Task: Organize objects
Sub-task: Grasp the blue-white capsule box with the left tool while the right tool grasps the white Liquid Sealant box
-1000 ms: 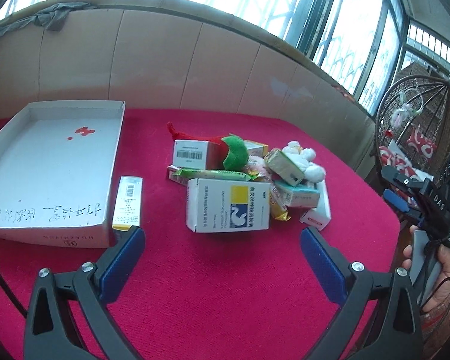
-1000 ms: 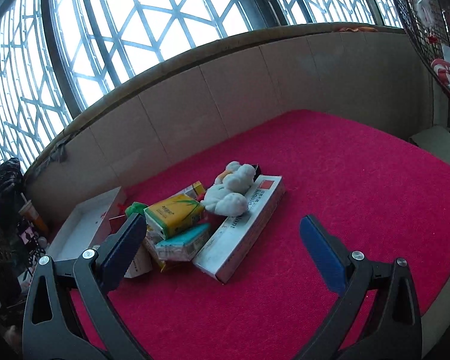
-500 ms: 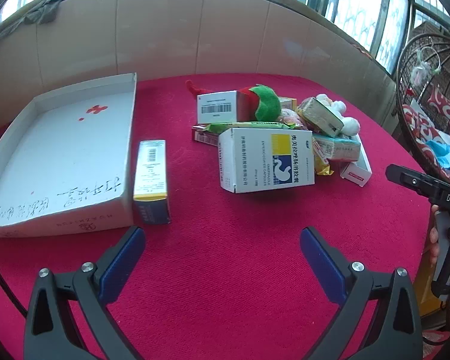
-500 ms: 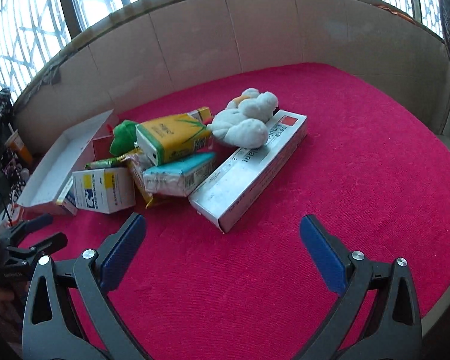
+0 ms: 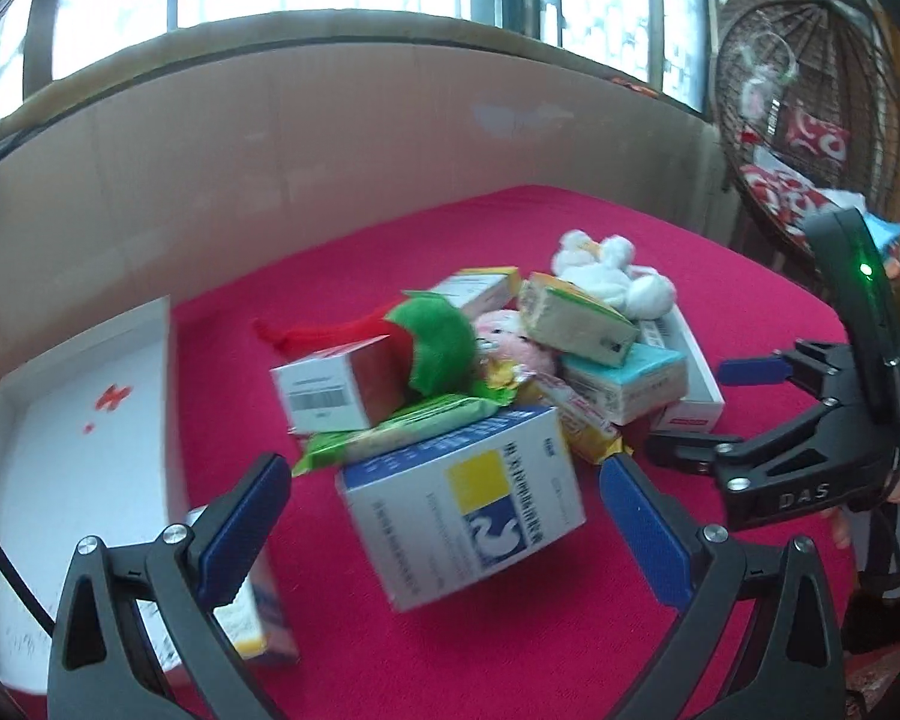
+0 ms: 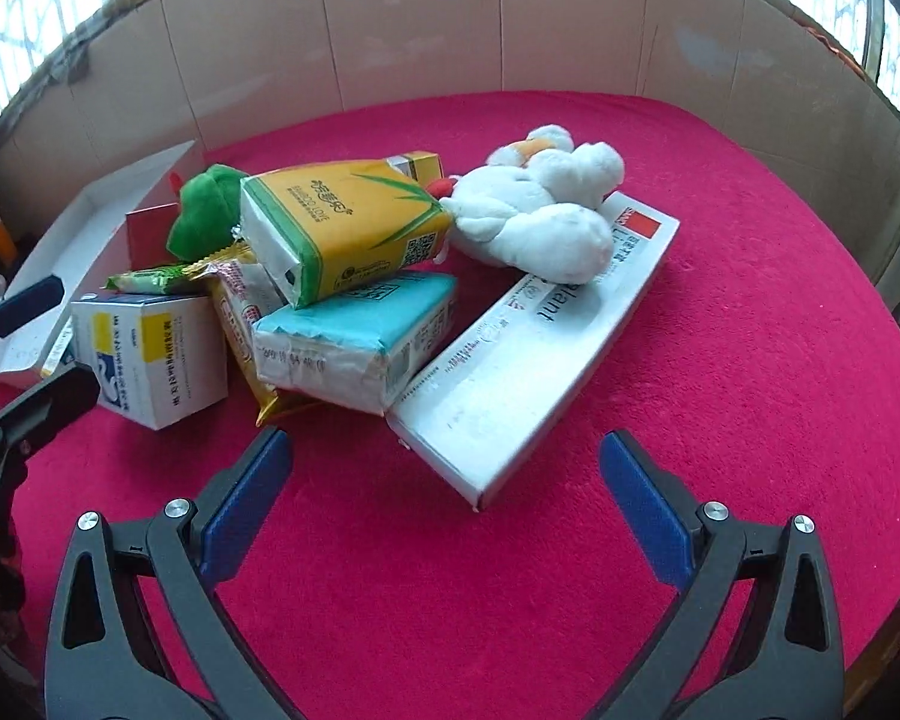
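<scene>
Since a second ago, the left gripper (image 5: 438, 534) has been brought close to the pile, its released jaws now framing the blue-yellow box (image 5: 459, 504) at the near edge. The right gripper (image 6: 444, 492), also released, is aimed at the long white box (image 6: 534, 354). The tray (image 5: 60, 450) waits left on the red surface (image 5: 510, 660); sorting looks about to begin.

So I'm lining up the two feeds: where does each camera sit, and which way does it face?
Left wrist: on the left gripper, facing the medicine box and pile; its open fingers show, the right gripper at right.
Right wrist: on the right gripper, facing the long white box and white plush; open fingers show.
Shared: same pile on the red cloth, seen from opposite sides.
</scene>
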Available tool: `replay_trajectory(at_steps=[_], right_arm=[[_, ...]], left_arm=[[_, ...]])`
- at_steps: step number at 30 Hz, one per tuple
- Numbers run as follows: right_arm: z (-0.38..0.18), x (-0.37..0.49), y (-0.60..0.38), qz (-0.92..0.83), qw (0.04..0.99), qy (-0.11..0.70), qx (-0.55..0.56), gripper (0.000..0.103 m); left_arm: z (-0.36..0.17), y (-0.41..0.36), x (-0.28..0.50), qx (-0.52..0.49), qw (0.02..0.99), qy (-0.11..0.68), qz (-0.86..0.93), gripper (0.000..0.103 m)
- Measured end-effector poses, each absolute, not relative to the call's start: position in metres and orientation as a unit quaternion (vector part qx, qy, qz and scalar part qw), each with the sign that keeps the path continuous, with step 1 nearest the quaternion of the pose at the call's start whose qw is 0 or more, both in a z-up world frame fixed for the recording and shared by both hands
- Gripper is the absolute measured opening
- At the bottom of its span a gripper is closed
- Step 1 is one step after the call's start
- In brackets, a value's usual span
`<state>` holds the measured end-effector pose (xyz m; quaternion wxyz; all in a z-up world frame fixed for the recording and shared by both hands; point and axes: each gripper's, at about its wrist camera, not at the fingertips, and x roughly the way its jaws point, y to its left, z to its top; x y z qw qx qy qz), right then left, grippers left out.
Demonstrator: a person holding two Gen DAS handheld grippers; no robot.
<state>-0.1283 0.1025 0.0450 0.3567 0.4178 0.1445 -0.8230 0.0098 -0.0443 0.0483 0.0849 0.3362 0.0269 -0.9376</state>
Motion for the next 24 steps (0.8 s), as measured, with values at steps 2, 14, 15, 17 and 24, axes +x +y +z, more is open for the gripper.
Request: replay_trajectory(at_steps=[2,14,15,17,24], right_arm=[[0.043,-0.13,0.098,-0.822,0.349,0.144,0.427,0.103],[0.044,-0.135,0.144,-0.823,0.336,0.108,0.445,0.103],[0.043,-0.137,0.147,-0.825,0.332,0.103,0.446,0.103],[0.04,-0.141,0.152,-0.826,0.326,0.092,0.45,0.103],[0.039,-0.141,0.135,-0.827,0.33,0.11,0.443,0.103]], left_arm=[[0.041,-0.045,0.004,0.368,0.051,0.053,-0.927,0.103],[0.037,-0.031,0.065,0.377,-0.027,0.154,-0.913,0.103],[0.033,-0.034,0.061,0.384,-0.01,0.151,-0.911,0.103],[0.03,-0.035,0.052,0.387,-0.003,0.137,-0.912,0.103],[0.033,-0.025,0.025,0.388,0.009,0.062,-0.919,0.103]])
